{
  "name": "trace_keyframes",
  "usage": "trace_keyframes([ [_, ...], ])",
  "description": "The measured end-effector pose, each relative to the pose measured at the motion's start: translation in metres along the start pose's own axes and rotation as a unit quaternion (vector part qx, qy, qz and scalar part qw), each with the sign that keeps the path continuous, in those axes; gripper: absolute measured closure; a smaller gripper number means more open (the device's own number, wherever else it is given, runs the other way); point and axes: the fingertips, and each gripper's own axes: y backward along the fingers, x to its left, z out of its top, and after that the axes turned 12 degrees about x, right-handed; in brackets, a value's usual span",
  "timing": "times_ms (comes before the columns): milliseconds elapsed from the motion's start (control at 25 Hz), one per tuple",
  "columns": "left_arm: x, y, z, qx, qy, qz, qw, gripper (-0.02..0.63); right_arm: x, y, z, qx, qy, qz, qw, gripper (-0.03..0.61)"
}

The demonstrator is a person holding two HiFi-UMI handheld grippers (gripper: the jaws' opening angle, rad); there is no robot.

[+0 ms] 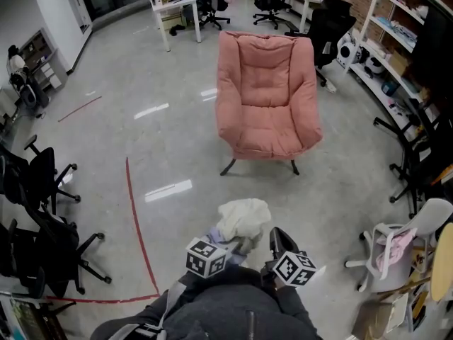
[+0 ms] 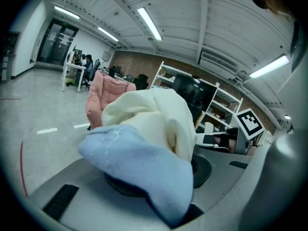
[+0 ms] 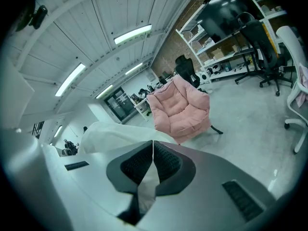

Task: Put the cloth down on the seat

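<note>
Holding cloth [image 1: 243,218] bunched low in front of body, well apart from pink armchair [image 1: 265,94] across the floor. Clamped in left gripper [image 1: 225,245], jaws narrowly parted on the thick cream-and-blue bunch, fabric heaped over and ahead of them. Pinched in right gripper [image 1: 276,238] too, jaws almost together on a thin white edge running between the pads, rest spreading up and left of that claw.

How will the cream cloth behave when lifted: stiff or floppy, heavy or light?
Probably floppy: the cloth bunches and droops over the left tongs. Likely light: a thin fold pinched in the right tongs helps carry it. It should slump on the pink armchair, not roll.
</note>
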Motion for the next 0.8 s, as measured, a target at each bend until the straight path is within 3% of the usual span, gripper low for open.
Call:
trace_keyframes([
  [800,0.055,-0.059,0.107,-0.013,0.001,0.001,0.9999,0.474,-0.021,-0.066,0.094,0.01,0.009,-0.002,1.0,0.566],
])
